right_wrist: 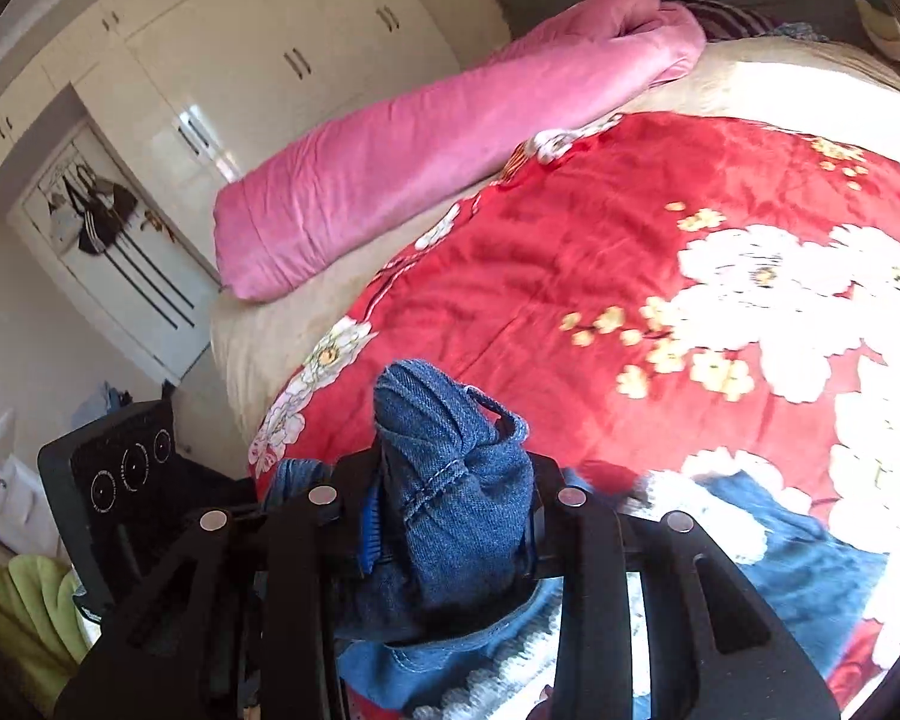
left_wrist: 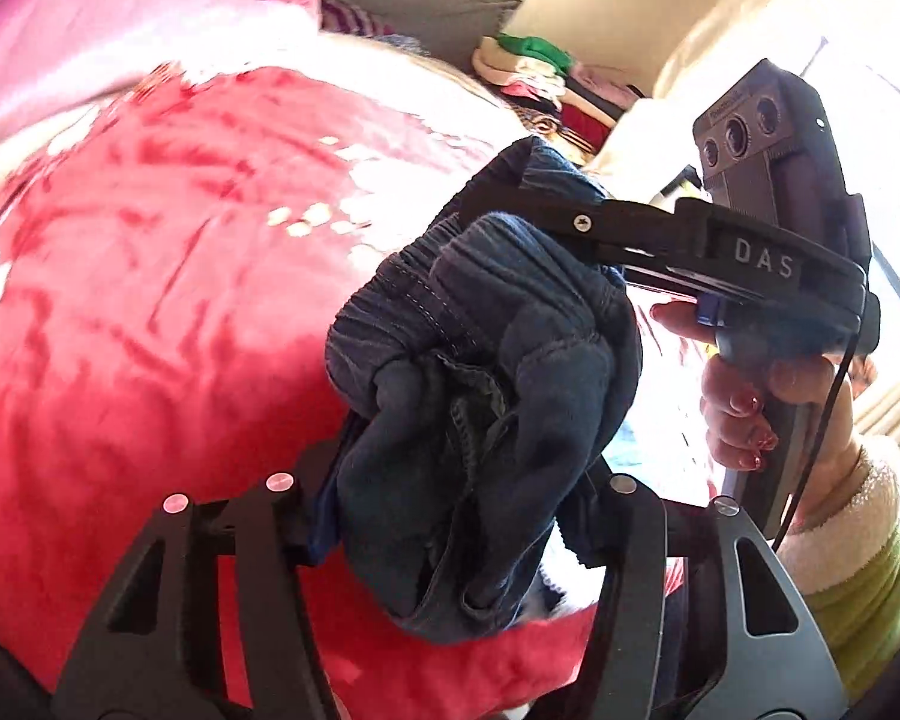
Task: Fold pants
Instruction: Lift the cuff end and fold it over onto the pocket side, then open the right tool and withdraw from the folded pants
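Note:
The pants (left_wrist: 480, 396) are dark blue denim, bunched into a thick wad. My left gripper (left_wrist: 456, 510) is shut on this wad and holds it above the red flowered quilt (left_wrist: 150, 300). My right gripper (left_wrist: 528, 210) reaches in from the right in the left wrist view and is shut on the waistband end of the same bundle. In the right wrist view my right gripper (right_wrist: 450, 510) is clamped on a fold of the pants (right_wrist: 450, 468), and more denim hangs down onto the quilt (right_wrist: 630, 210). The pant legs are mostly hidden.
A rolled pink blanket (right_wrist: 426, 144) lies along the far side of the bed. White wardrobe doors (right_wrist: 240, 60) stand behind it. A stack of folded clothes (left_wrist: 540, 72) sits by the wall. A black device (right_wrist: 120, 480) stands at the bed's left edge.

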